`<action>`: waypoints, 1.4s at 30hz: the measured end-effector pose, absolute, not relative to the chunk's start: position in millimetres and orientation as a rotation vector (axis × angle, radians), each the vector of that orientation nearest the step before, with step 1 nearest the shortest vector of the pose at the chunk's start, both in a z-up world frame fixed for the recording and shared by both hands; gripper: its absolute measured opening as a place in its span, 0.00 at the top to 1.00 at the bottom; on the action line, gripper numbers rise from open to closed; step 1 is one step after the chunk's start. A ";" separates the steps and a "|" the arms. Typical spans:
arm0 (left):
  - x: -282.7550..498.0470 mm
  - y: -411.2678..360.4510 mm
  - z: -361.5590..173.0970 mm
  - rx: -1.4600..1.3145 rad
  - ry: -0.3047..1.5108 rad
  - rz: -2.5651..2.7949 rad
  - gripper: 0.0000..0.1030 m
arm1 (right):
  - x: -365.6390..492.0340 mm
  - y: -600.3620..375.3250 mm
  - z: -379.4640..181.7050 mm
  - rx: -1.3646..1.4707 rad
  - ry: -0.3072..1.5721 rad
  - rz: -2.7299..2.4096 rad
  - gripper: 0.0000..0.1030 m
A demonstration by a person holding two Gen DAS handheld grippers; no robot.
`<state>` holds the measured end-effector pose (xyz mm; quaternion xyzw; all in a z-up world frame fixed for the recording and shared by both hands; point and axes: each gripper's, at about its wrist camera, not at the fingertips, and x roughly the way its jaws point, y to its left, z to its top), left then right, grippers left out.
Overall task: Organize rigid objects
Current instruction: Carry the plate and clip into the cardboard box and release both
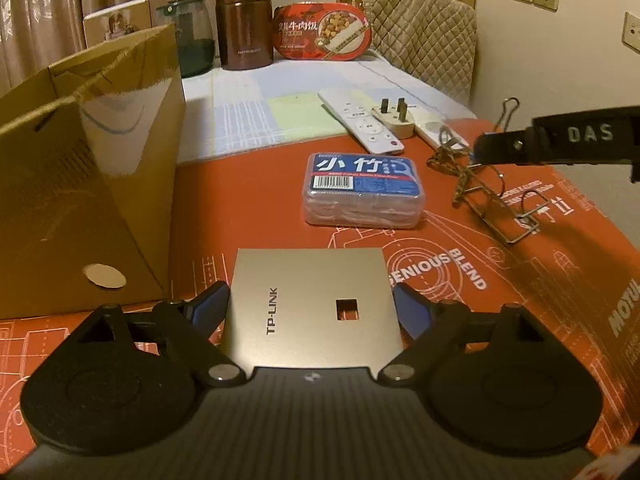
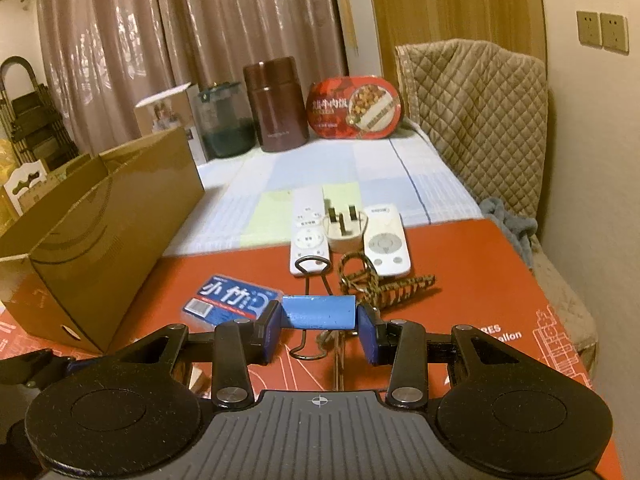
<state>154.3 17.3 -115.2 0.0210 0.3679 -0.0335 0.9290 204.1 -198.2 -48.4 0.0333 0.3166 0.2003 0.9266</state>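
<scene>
In the left wrist view, the left gripper (image 1: 310,310) is seen with its jaws spread to either side of a flat silver TP-LINK panel (image 1: 310,300) that lies on the red mat of the table (image 1: 540,280). A narrow gap appears to remain between each blue pad and the panel's edges, so the panel is judged bracketed but not yet pinched. The open cardboard box (image 1: 80,184) stands just beside it on the left. Further off, a clear box with a blue label (image 1: 362,190), two white remotes (image 1: 360,122) and a plug adapter (image 1: 394,118) are laid out, and the right gripper is seen entering from the right above a wire-like item.

In the right wrist view, the right gripper (image 2: 318,322) is pressed together on a blue binder clip (image 2: 318,312), held by its two ends and lifted above the mat; a patterned hair claw (image 2: 384,286) lies just beyond it.

Several risks are judged from here. The thin panel could slide or tip out if the jaws are closed only on its edges, since little side surface is offered. The clip could twist free, being held end to end. The box wall could be struck by the left gripper if the panel is carried over too low.
</scene>
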 end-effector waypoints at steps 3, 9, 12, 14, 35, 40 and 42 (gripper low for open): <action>149.2 17.9 -103.8 0.039 0.734 -0.072 0.17 | 200.6 -197.5 -43.8 0.073 0.633 0.417 0.64; 136.1 23.8 -69.4 0.019 0.668 -0.084 0.17 | 191.4 -192.1 -26.9 0.073 0.591 0.434 0.64; 127.9 30.6 -46.2 0.013 0.623 -0.103 0.17 | 186.4 -189.6 -14.1 0.088 0.575 0.430 0.64; 124.2 35.6 -32.7 0.017 0.596 -0.114 0.17 | 181.3 -186.7 -3.9 0.100 0.565 0.435 0.64; 196.9 227.8 30.8 -0.034 0.536 0.095 0.17 | 229.2 -4.5 61.9 0.012 0.553 0.736 0.64; 218.7 257.1 26.8 -0.060 0.544 0.099 0.17 | 257.4 41.8 53.2 -0.021 0.587 0.773 0.64; 228.6 265.2 23.1 -0.067 0.554 0.099 0.17 | 264.9 52.0 48.8 -0.032 0.597 0.778 0.64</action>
